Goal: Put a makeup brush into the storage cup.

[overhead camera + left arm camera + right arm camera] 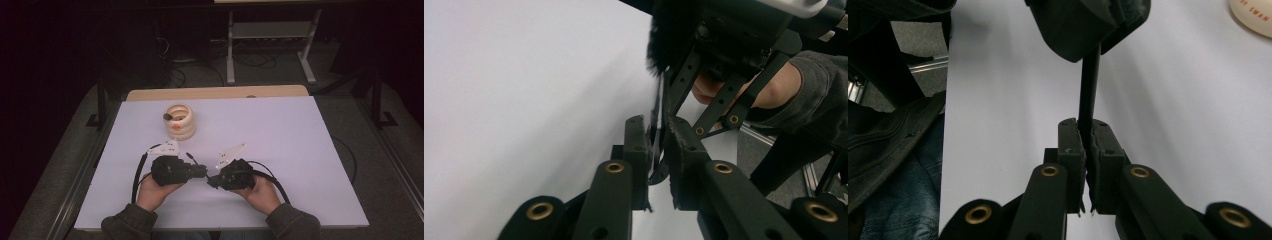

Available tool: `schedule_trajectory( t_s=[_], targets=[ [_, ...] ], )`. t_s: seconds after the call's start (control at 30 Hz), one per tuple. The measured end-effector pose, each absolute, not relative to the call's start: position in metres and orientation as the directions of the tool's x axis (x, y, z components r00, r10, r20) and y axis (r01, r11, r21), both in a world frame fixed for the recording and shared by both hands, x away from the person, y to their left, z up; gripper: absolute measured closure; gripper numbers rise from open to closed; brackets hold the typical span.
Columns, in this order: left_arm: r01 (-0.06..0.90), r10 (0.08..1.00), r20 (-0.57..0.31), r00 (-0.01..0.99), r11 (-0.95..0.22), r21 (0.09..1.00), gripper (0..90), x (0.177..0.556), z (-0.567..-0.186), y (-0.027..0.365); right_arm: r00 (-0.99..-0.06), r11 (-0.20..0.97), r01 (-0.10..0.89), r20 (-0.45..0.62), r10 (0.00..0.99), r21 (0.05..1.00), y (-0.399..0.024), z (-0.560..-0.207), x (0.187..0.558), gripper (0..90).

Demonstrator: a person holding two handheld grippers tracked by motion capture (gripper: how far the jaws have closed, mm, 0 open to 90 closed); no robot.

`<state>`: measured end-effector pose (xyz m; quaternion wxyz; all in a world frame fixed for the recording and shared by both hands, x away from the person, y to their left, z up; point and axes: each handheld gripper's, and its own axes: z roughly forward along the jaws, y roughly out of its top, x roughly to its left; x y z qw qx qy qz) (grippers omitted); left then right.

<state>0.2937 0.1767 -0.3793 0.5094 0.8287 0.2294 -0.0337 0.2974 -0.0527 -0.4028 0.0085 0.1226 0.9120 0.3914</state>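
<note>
Near the table's front edge, each of a person's hands holds a black gripper, and the two point tip to tip. A thin black strip (1090, 85) runs between them. My right gripper (1087, 145) is shut on one end of it, pads pressed to both sides. My left gripper (656, 145) has the strip's (658, 107) other end between its jaws, which stand very close around it. In the high view the left gripper (203, 172) and right gripper (213, 180) almost touch. Across from the right gripper, the left gripper's jaws (1088, 25) close over the strip.
A cream ribbed container (181, 121) with a dark piece on its rim stands at the back left of the white table (280, 140); its edge (1254, 17) appears in the right gripper view. Cables trail from both grippers. Desk legs and cords lie on the floor beyond.
</note>
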Motion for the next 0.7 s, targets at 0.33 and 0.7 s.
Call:
schedule_trajectory(
  t_s=[0.33,0.7],
  targets=[
    [0.410,0.353,-0.279,0.893,-0.385,0.826,84.9,0.294,-0.379,0.179,-0.967,0.657,0.223,0.076,0.244,0.720,-0.053,-0.403,0.297,73.8],
    [0.421,0.401,-0.264,0.877,-0.379,0.824,85.0,0.300,-0.377,0.189,-0.949,0.636,0.273,0.093,0.302,0.722,-0.072,-0.402,0.304,59.2]
  ],
)
